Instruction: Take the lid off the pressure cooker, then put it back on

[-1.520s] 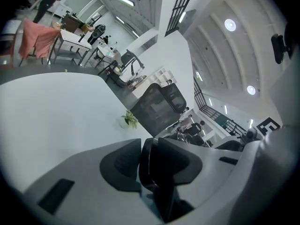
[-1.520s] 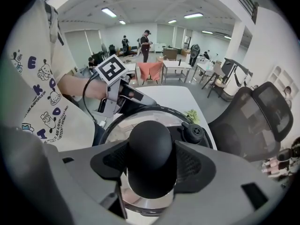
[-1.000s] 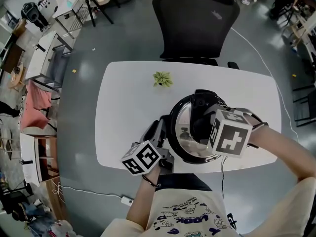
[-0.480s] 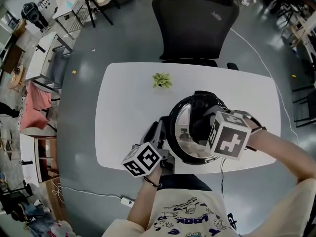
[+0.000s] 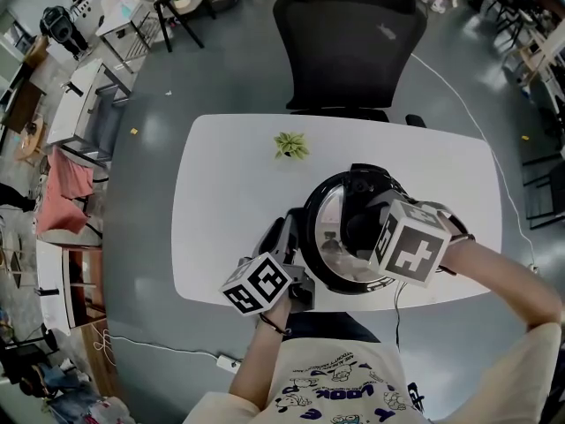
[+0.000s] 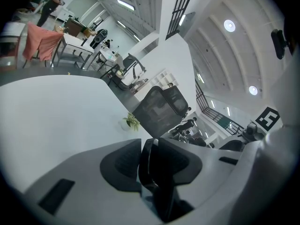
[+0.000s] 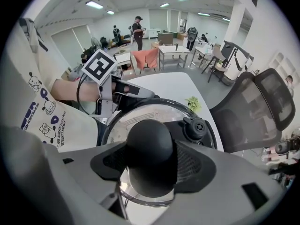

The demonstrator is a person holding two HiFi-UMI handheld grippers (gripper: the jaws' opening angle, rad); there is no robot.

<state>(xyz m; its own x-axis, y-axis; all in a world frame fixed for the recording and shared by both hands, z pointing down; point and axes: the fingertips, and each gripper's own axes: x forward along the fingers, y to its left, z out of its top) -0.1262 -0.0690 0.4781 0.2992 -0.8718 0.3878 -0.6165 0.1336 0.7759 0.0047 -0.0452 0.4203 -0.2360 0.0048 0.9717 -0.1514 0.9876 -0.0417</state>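
1. Squarely between the jaws of the right gripper (image 7: 150,167) sits the round black knob (image 7: 150,137) of the lid (image 7: 140,112). Both pads press against its sides, so the jaws are clenched on the knob.
2. Below these jaws, the glass lid with its dark rim lies on the pressure cooker (image 5: 331,278), as far as the head view shows. Just beyond the jaws, a black valve (image 7: 196,127) stands on the lid.
3. Over on the cooker's other side, the left gripper (image 6: 152,165) has its jaws closed on the thin black side handle (image 6: 149,146). The handle stands edge-on between the two pads, with no gap on either side.
4. From above, the right gripper's marker cube (image 5: 410,242) covers much of the lid, so those jaws cannot be seen in the head view.
5. The cooker rests on the white surface (image 5: 229,184), near its edge on the person's side, between the two grippers.
6. Well beyond both sets of jaws, a small green plant (image 5: 290,144) lies on the surface. A black office chair (image 5: 349,42) stands past the far edge.
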